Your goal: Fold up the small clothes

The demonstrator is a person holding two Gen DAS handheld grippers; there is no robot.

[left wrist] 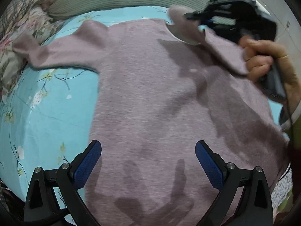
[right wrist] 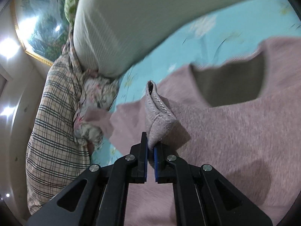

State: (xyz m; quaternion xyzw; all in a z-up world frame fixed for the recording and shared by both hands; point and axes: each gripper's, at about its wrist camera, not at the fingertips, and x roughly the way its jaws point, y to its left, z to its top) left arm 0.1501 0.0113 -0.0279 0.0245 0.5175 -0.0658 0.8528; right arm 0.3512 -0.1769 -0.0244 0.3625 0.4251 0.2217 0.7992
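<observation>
Garment: mauve knit sweater (left wrist: 150, 94) spread flat on the blue floral bedsheet (left wrist: 47, 113), neckline toward the ribbed grey pillow (left wrist: 112, 0), hem toward the left gripper.
Right gripper (right wrist: 151, 150): jaws clenched on the cuff (right wrist: 158, 116) of the sweater's right sleeve (left wrist: 225, 56); cuff folded double, sticking up past the pads.
Sleeve position: lifted off the sheet, hanging over the right shoulder near the neck opening (right wrist: 229, 82).
Left gripper (left wrist: 148, 162): released, jaws wide, hovering over the hem, nothing between the pads.
Other sleeve (left wrist: 56, 52): lying out flat to the left, long axis across the bed.
Key relation: sweater body lies left of the held cuff; right hand (left wrist: 267, 64) is the nearer.
Judged next: carry the cuff across the chest.
</observation>
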